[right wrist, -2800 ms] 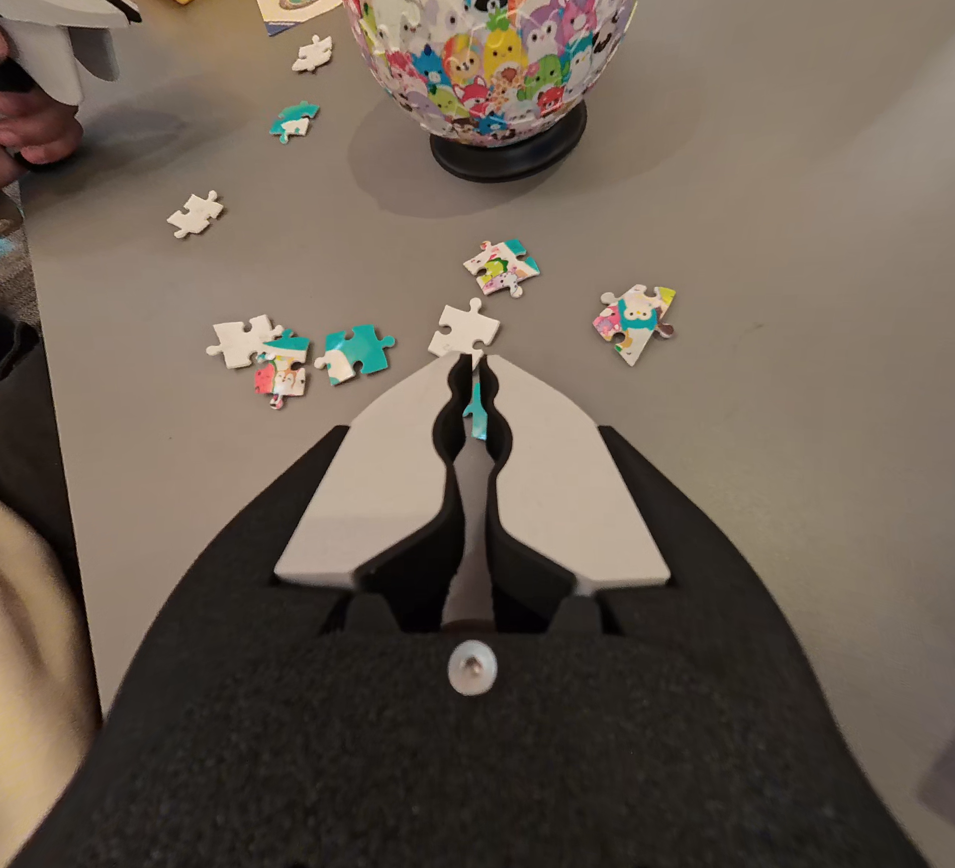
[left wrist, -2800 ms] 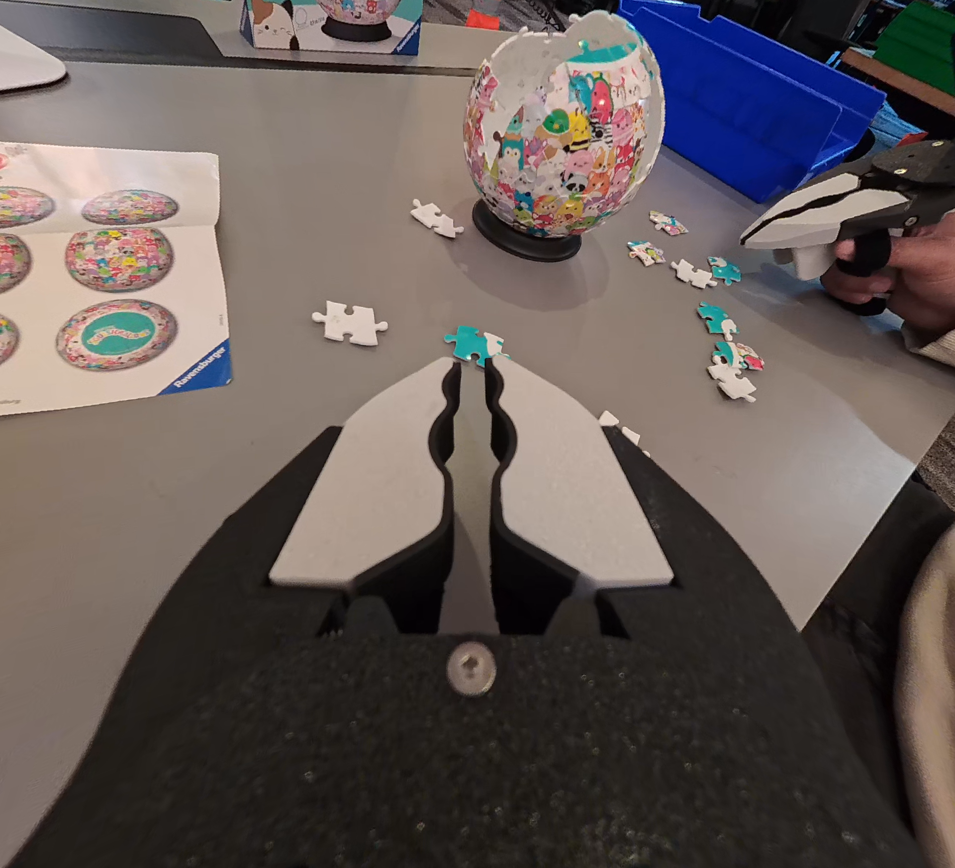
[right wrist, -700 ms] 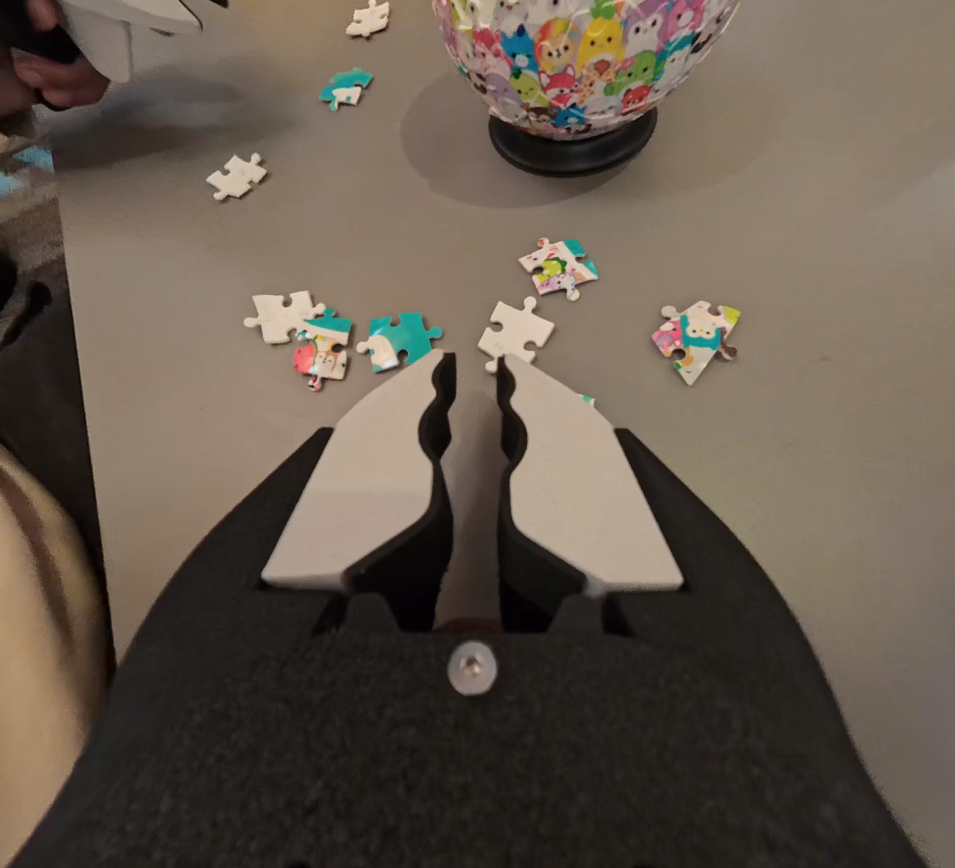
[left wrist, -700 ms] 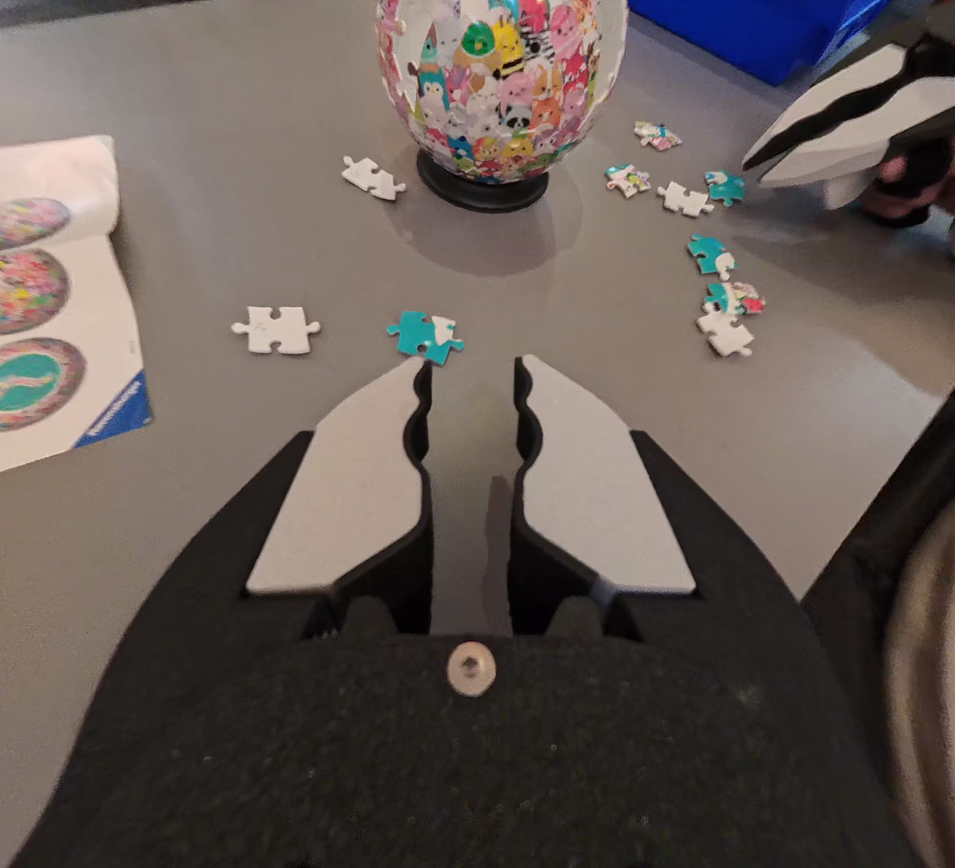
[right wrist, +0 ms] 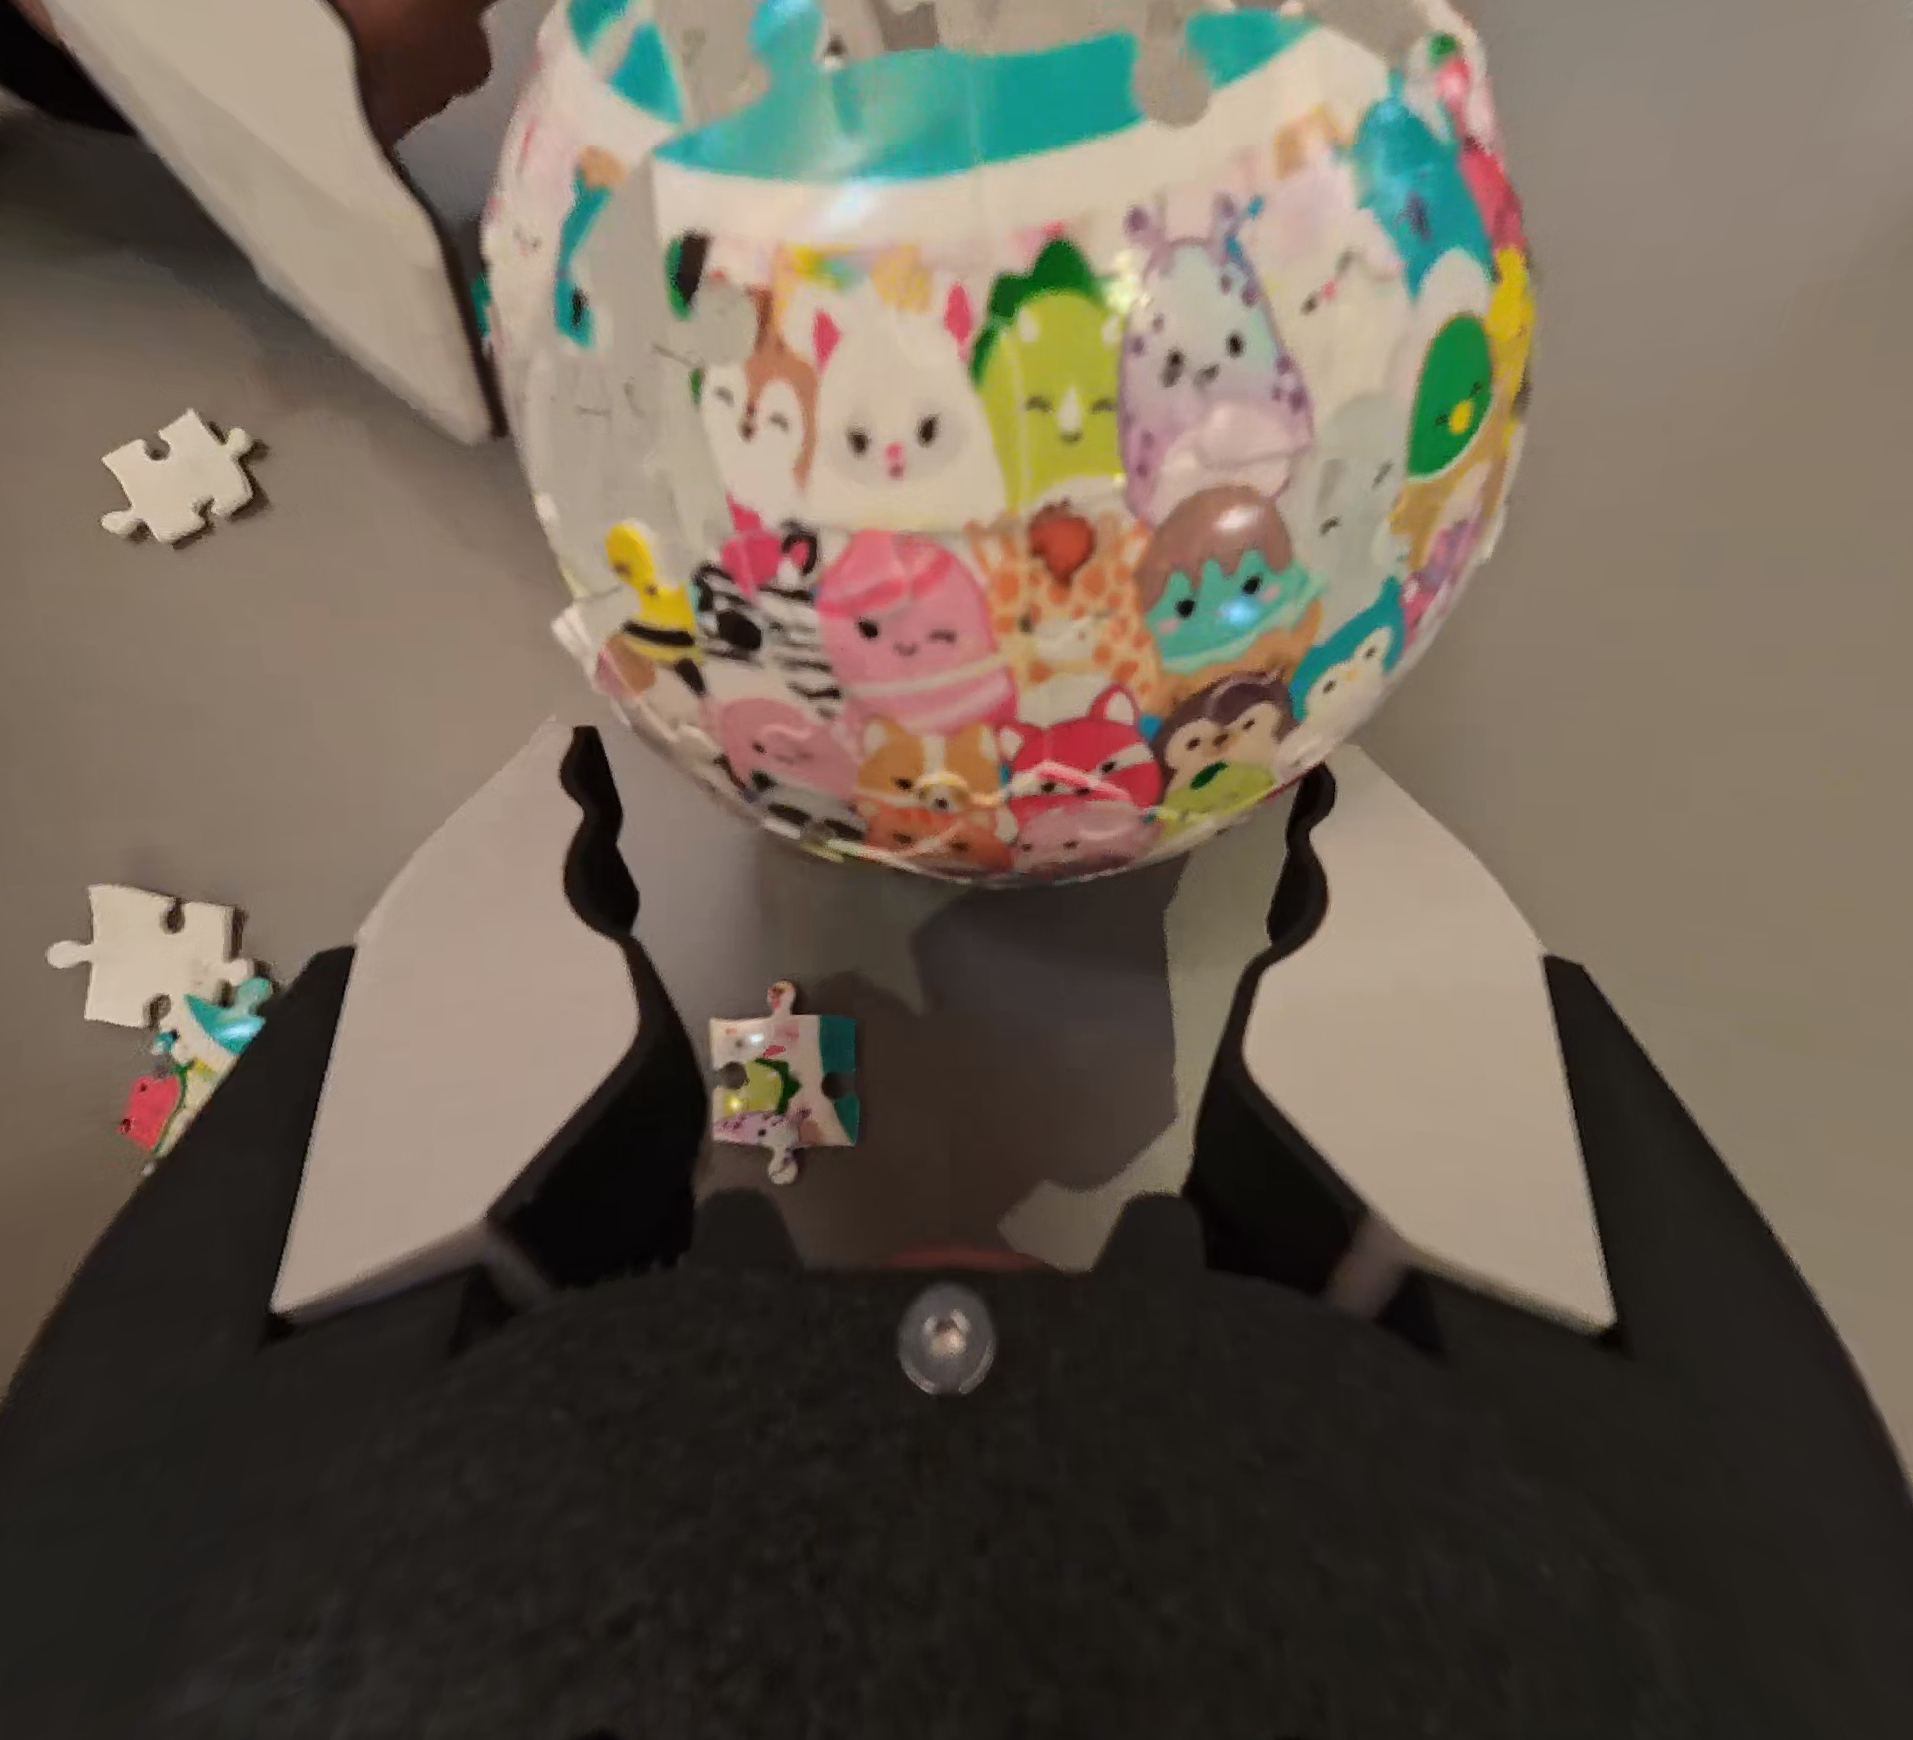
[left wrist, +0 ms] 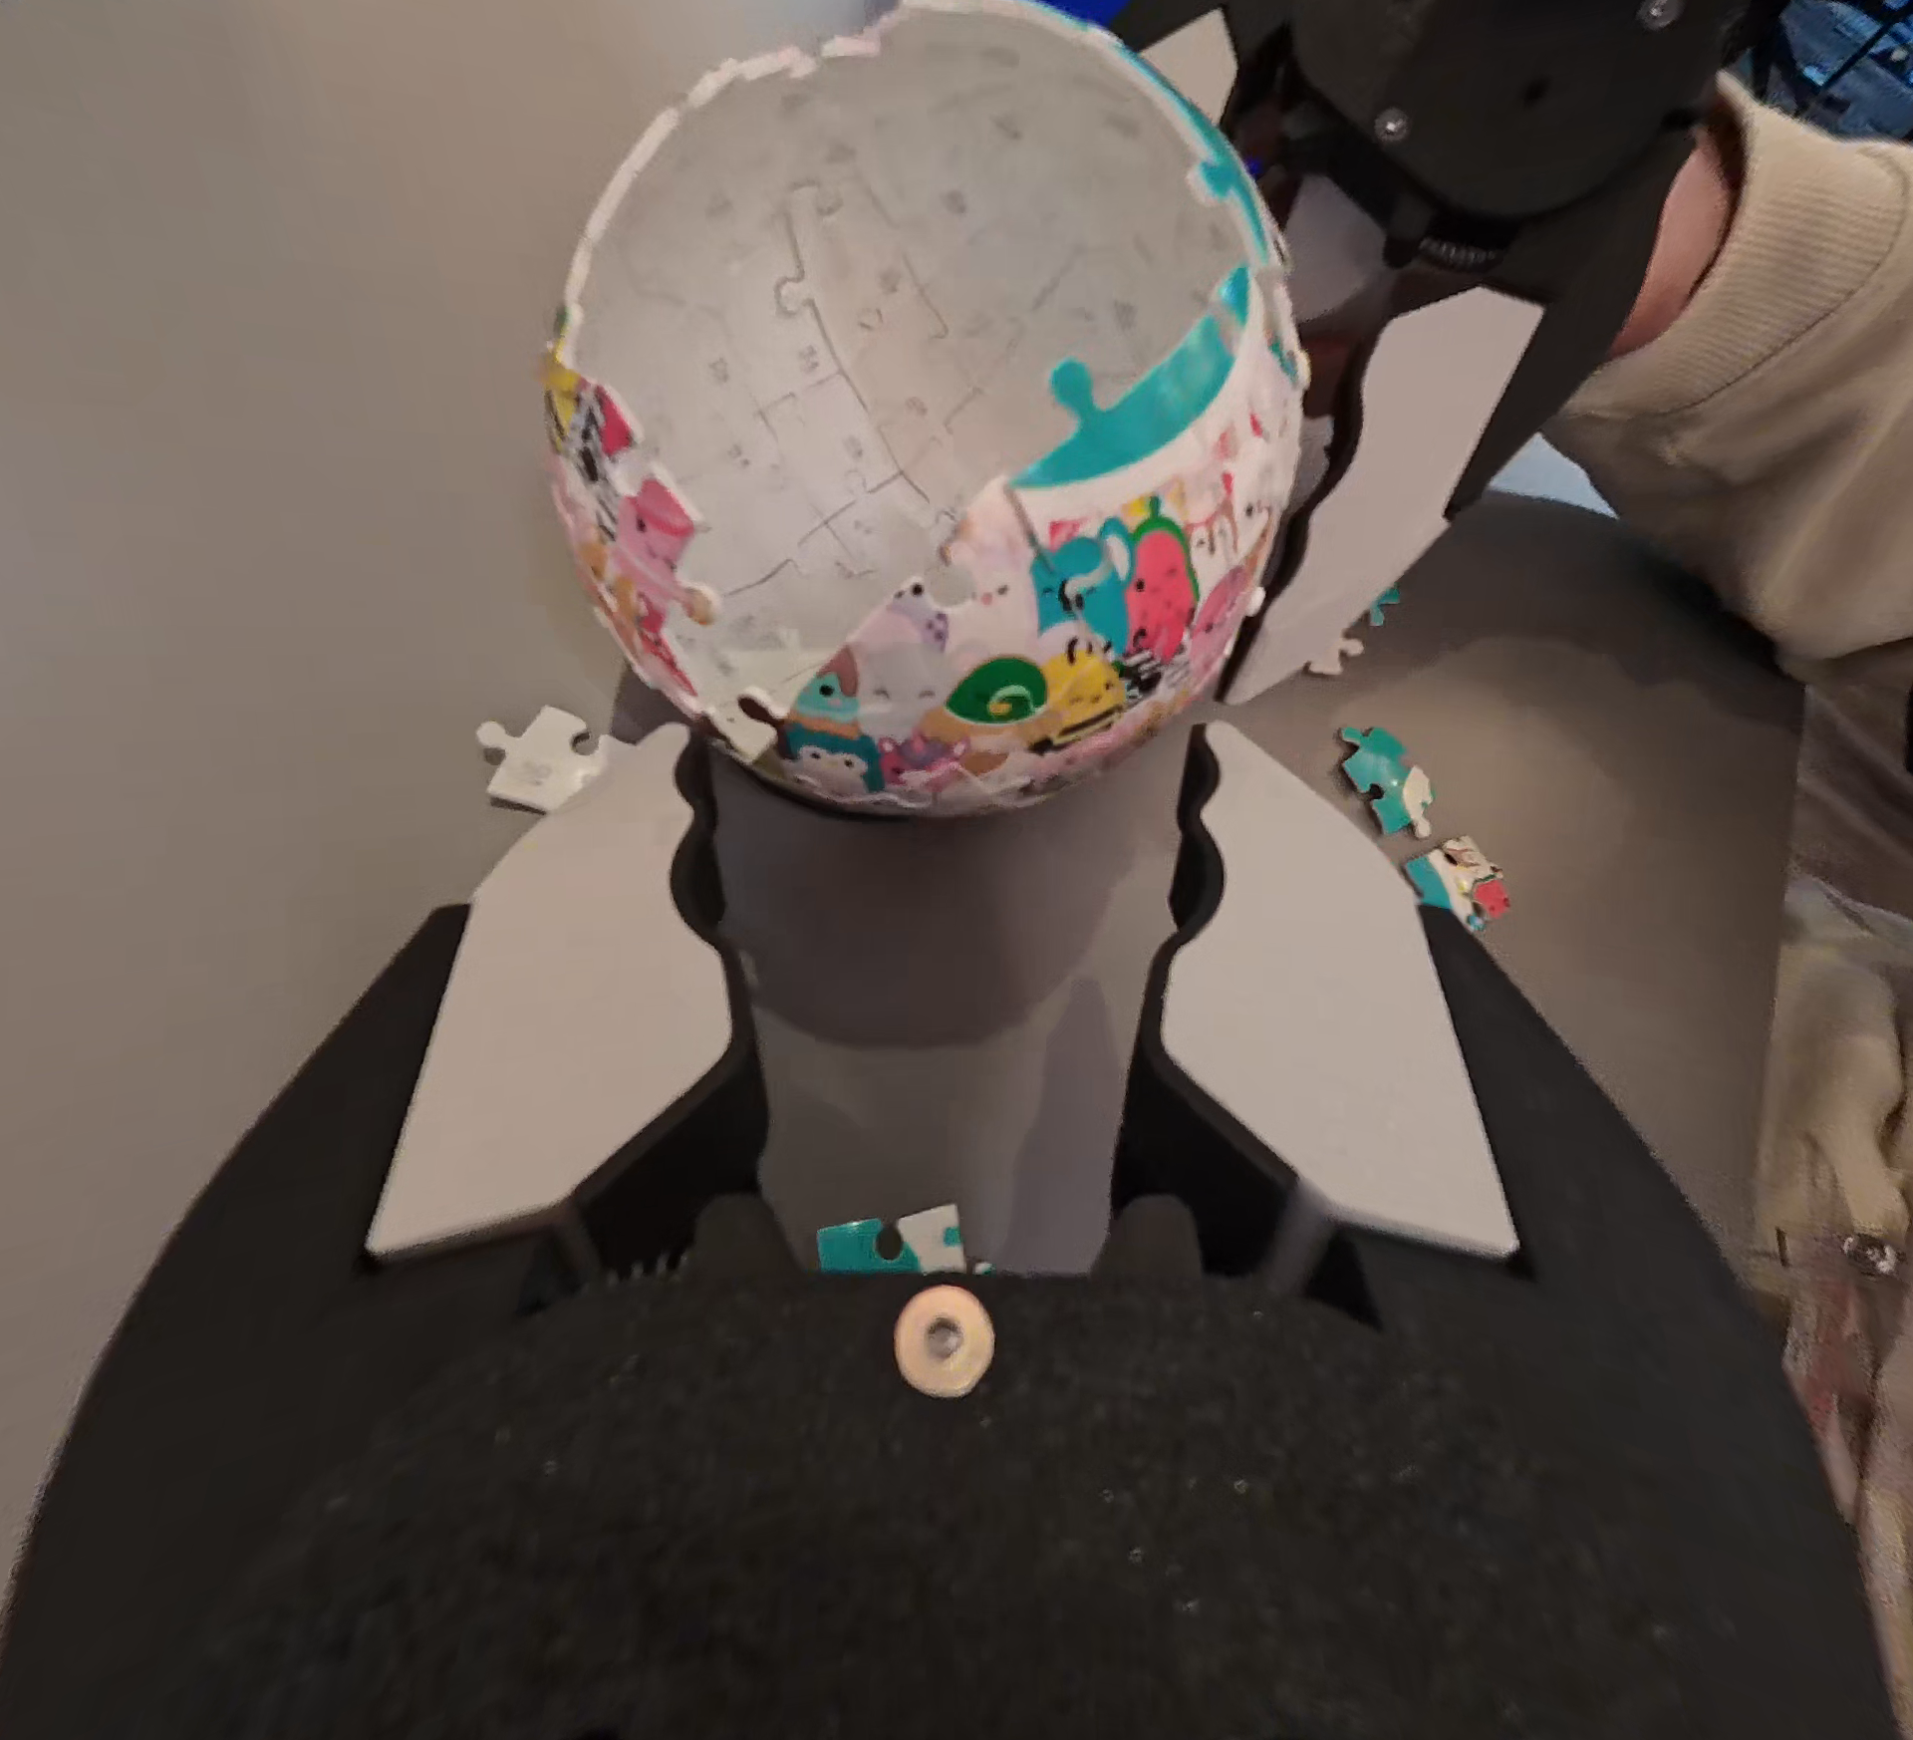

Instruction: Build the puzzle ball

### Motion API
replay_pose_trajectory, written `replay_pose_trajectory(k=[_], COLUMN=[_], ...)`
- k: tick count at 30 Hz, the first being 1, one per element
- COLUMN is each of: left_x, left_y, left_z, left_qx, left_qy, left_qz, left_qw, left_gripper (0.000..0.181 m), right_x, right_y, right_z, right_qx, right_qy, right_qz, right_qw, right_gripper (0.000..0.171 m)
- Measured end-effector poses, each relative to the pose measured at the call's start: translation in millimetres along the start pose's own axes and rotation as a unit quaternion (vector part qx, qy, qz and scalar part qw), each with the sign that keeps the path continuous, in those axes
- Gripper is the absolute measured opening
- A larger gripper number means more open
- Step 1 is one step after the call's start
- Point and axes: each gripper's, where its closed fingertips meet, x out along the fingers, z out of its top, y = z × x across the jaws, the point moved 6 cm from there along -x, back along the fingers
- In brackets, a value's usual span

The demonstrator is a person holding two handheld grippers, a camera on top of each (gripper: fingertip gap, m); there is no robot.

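1. Centrally, the puzzle ball (left wrist: 932,448) is sitting on the grey surface (left wrist: 259,344); its glossy curved shell of cartoon animals is lying open at the top, showing a matt white inside with jigsaw seams.
2. Left tongs (left wrist: 937,758) are standing wide, their flat grey fingers (left wrist: 580,966) flanking the ball's lower part; contact cannot be told.
3. Right tongs (right wrist: 947,758) are also standing wide, bracketing the ball's base.
4. Loose pieces are lying flat nearby: a white-backed piece (right wrist: 176,474) and a colourful piece (right wrist: 787,1079).
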Motion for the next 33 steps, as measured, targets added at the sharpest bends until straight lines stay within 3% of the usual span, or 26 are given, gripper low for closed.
replay_pose_trajectory(k=[3,5,8,12,16,24,26,33], left_x=[-3,-10,-26,-40,-44,-47,-47,-42], left_y=[7,10,6,-16,-46,-84,-89,-106], left_z=[0,-2,-7,-19,-21,-32,-37,-41], left_qx=[0.005,0.003,-0.007,-0.017,0.008,0.037,0.031,0.049], left_qy=[0.001,-0.003,-0.02,-0.041,-0.045,-0.024,-0.02,-0.013], left_qz=[0.008,0.018,0.028,0.032,0.017,-0.004,-0.016,-0.02], left_qw=[1.0,1.0,0.999,0.998,0.999,0.999,0.999,0.998], left_gripper=[0.088,0.084,0.078,0.061,0.049,0.041,0.04,0.039], right_x=[-7,-24,-62,-84,-74,-59,-60,-62], right_y=[9,4,0,15,11,5,4,8], right_z=[-10,-25,-60,-82,-98,-96,-98,-100], right_qx=[-0.014,-0.023,-0.024,-0.003,-0.036,0.025,0.055,0.034], right_qy=[0.018,0.059,0.12,0.076,0.077,0.055,0.045,0.047], right_qz=[-0.001,-0.042,-0.077,-0.077,-0.11,-0.083,-0.069,-0.091], right_qw=[1.0,0.997,0.989,0.994,0.99,0.995,0.995,0.994], right_gripper=[0.115,0.113,0.077,0.049,0.037,0.041,0.032,0.027])
